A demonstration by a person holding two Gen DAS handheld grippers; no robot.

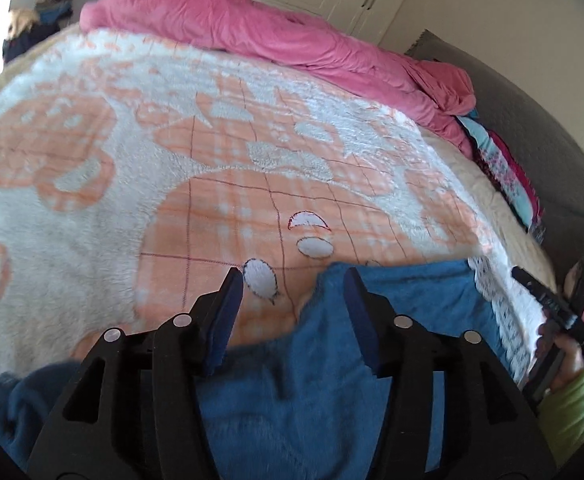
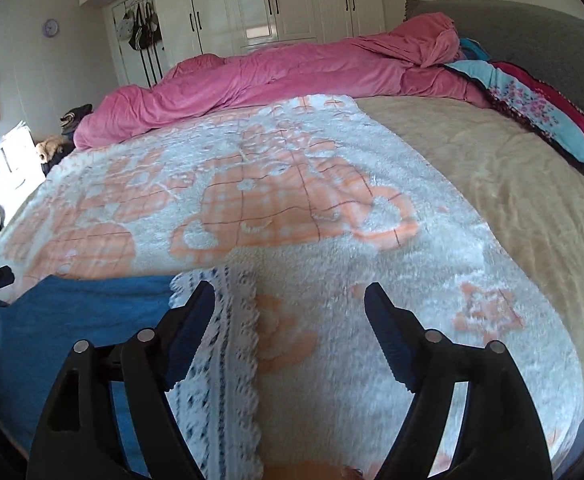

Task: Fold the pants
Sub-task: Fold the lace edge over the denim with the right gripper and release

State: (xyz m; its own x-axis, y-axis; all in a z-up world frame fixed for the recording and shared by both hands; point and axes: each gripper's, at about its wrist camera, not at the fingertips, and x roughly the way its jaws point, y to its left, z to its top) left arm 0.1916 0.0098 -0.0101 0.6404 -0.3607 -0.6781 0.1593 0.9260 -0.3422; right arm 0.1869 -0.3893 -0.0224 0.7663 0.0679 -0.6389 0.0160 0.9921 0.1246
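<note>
- Currently the left hand-held gripper point(image 1: 294, 276) has its jaws spread apart, with nothing pinched between them; blue pants point(image 1: 304, 396) lie directly beneath and between its fingers.
- The upper edge of the pants sits level with the fingertips of the left hand-held gripper, and the right fingertip overlaps that edge in the view; whether it touches the cloth cannot be told.
- Ahead of the left hand-held gripper spreads a fluffy white-and-orange blanket point(image 1: 131, 184) on the bed, and beyond that a rumpled pink duvet point(image 1: 251, 28).
- To its right, the person's hand in a green sleeve point(image 1: 564, 396) holds the other black tool at the frame edge.
- The right hand-held gripper point(image 2: 289, 292) is likewise wide open and holds nothing.
- A white lace-trimmed edge point(image 2: 215, 360) of the pants runs under and just inside its left finger, while the blue cloth extends off to its left.
- Under its right finger lies only the blanket; further right, a beige bedspread point(image 2: 512, 208).
- Far ahead of it stand white wardrobe doors point(image 2: 292, 0), and a grey headboard point(image 2: 532, 40) to the right.
</note>
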